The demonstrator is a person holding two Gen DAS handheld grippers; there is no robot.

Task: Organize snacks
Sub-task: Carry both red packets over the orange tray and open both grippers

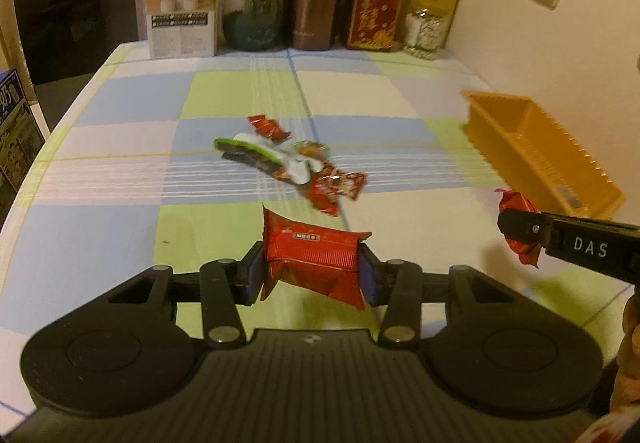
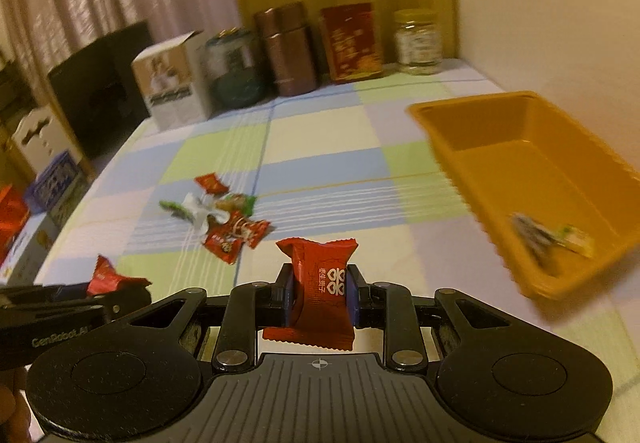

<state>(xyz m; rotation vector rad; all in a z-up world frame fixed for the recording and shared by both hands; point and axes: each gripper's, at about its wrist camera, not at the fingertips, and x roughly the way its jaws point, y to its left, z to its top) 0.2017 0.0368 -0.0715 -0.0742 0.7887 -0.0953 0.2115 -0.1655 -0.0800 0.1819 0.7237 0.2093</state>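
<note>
My left gripper (image 1: pixel 311 269) is shut on a wide red snack packet (image 1: pixel 310 249), held above the checked tablecloth. My right gripper (image 2: pixel 319 293) is shut on a smaller red candy packet (image 2: pixel 320 283); in the left wrist view that gripper (image 1: pixel 516 229) shows at the right with its red packet (image 1: pixel 514 201). The left gripper (image 2: pixel 100 293) with its red packet (image 2: pixel 105 277) shows at the lower left of the right wrist view. A pile of several red, green and white snack packets (image 1: pixel 292 163) (image 2: pixel 224 219) lies mid-table. The orange tray (image 2: pixel 540 163) (image 1: pixel 536 147) stands at the right with a wrapped snack (image 2: pixel 552 237) inside.
Along the table's far edge stand a white box (image 1: pixel 184 9), a dark green jar (image 1: pixel 252 13), a brown canister (image 1: pixel 314 5), a red box (image 1: pixel 374 15) and a glass jar (image 1: pixel 426 29). A black chair back (image 1: pixel 76 23) stands at the far left. The wall is on the right.
</note>
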